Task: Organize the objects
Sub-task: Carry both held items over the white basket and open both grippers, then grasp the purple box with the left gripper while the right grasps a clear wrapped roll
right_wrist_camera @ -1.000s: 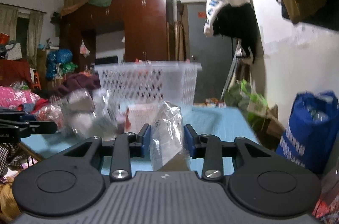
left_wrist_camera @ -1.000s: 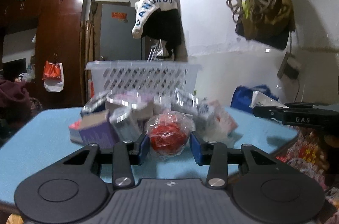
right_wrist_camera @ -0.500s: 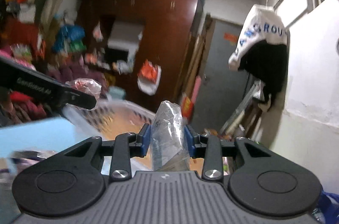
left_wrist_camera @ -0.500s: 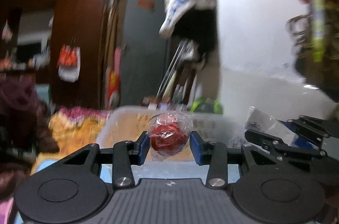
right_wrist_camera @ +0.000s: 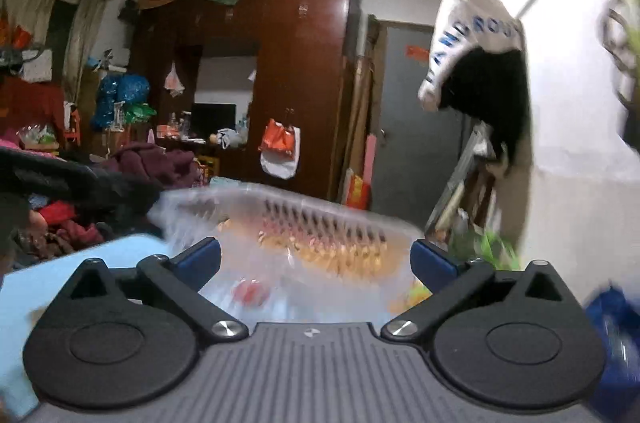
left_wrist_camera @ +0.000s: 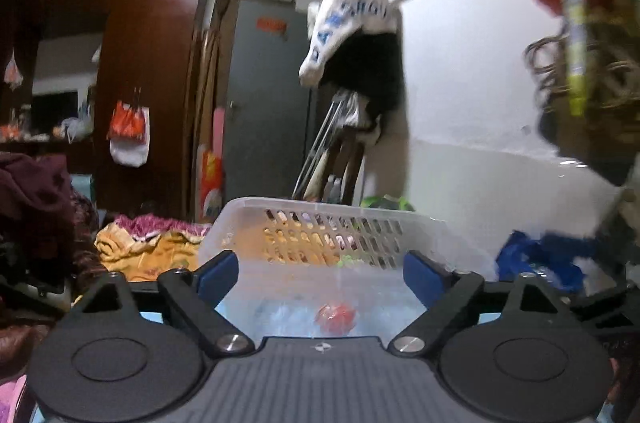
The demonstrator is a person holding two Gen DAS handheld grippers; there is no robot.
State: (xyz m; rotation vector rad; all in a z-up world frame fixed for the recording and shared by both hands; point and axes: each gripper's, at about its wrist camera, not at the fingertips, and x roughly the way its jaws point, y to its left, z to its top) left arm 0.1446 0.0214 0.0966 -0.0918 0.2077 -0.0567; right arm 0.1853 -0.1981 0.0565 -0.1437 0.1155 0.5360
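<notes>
A white perforated plastic basket [left_wrist_camera: 336, 211] stands just in front of both grippers; it also shows, blurred, in the right wrist view [right_wrist_camera: 320, 211]. My left gripper [left_wrist_camera: 320, 273] is open and empty above the basket's near side. A red packet in clear wrap [left_wrist_camera: 335, 317] lies inside the basket below it; it also shows in the right wrist view [right_wrist_camera: 250, 293]. My right gripper [right_wrist_camera: 316, 263] is open and empty over the basket. The clear packet it held is not clearly visible.
The blue table top [right_wrist_camera: 80, 263] shows at the left. A blue bag [left_wrist_camera: 540, 259] sits at the right by the white wall. A pile of clothes [left_wrist_camera: 36, 207] lies at the left. A dark wardrobe [right_wrist_camera: 296, 83] and a grey door stand behind.
Both grippers opened over the basket. The red packet left my left gripper and now lies in the basket. The clear packet left my right gripper.
</notes>
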